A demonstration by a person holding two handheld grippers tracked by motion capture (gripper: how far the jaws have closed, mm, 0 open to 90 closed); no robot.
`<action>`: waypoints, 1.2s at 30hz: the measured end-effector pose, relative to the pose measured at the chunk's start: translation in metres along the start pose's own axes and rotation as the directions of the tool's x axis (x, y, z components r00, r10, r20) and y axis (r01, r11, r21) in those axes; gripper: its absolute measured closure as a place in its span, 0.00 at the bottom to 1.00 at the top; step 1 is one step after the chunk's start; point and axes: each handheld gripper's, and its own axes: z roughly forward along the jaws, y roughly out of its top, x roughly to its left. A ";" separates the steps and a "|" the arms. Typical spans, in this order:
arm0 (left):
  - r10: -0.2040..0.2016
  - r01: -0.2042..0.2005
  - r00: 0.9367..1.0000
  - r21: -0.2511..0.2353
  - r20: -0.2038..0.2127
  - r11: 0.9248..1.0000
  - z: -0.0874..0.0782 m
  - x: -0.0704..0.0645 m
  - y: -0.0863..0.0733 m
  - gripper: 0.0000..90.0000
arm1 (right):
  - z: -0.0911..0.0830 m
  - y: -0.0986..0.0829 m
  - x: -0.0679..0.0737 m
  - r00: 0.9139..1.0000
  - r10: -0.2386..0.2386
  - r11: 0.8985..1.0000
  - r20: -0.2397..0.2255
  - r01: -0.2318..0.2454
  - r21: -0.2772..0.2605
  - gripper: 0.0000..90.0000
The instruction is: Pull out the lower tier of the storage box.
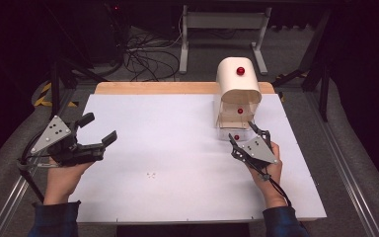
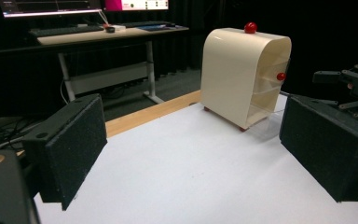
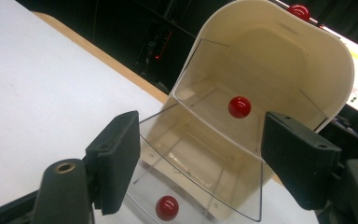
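A cream arched drawer box (image 1: 238, 84) stands at the table's far right, a red knob (image 1: 240, 70) on its top. Its upper clear drawer (image 1: 240, 110) sits pushed in. The lower clear drawer (image 1: 233, 134) is pulled out a little towards me. My right gripper (image 1: 242, 132) is open right at that lower drawer's front. In the right gripper view the gripper (image 3: 204, 140) has its jaws spread either side of the lower drawer (image 3: 196, 182), whose red knob (image 3: 167, 207) shows low between them. My left gripper (image 1: 99, 127) is open and holds nothing, far left.
In the left gripper view the box (image 2: 242, 74) stands beyond the open left gripper (image 2: 191, 140), with the right gripper (image 2: 349, 84) at the edge. A white sheet (image 1: 168, 148) covers the wooden table (image 1: 153, 88). Desk legs and cables (image 1: 148, 54) lie behind.
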 end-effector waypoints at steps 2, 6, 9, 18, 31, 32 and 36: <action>-0.003 0.003 1.000 0.002 0.000 1.000 0.000 0.000 0.000 0.09 | 0.000 0.001 -0.002 1.000 0.025 1.000 -0.007 -0.025 -0.004 0.30; -0.003 0.003 1.000 0.007 0.000 1.000 0.001 0.001 -0.001 0.09 | -0.002 0.004 -0.007 0.996 0.090 0.996 -0.030 -0.090 -0.013 0.26; -0.002 0.002 1.000 0.010 0.001 1.000 0.001 0.001 -0.002 0.09 | -0.004 0.006 -0.011 0.994 0.106 0.994 -0.026 -0.107 -0.012 0.25; 0.004 -0.004 1.000 0.030 0.012 1.000 0.006 0.001 -0.006 0.08 | -0.006 0.011 -0.020 0.984 0.173 0.985 -0.046 -0.174 -0.018 0.20; 0.008 -0.009 1.000 0.031 0.004 0.999 0.005 0.001 -0.008 0.08 | -0.013 0.021 -0.038 0.954 0.286 0.957 -0.087 -0.290 -0.031 0.10; 0.010 -0.010 1.000 0.034 0.004 0.999 0.005 0.001 -0.009 0.08 | -0.014 0.021 -0.040 0.952 0.293 0.955 -0.088 -0.296 -0.027 0.09; 0.018 -0.018 1.000 0.042 0.006 0.999 0.006 0.002 -0.010 0.08 | -0.016 0.024 -0.045 0.944 0.314 0.948 -0.098 -0.317 -0.011 0.06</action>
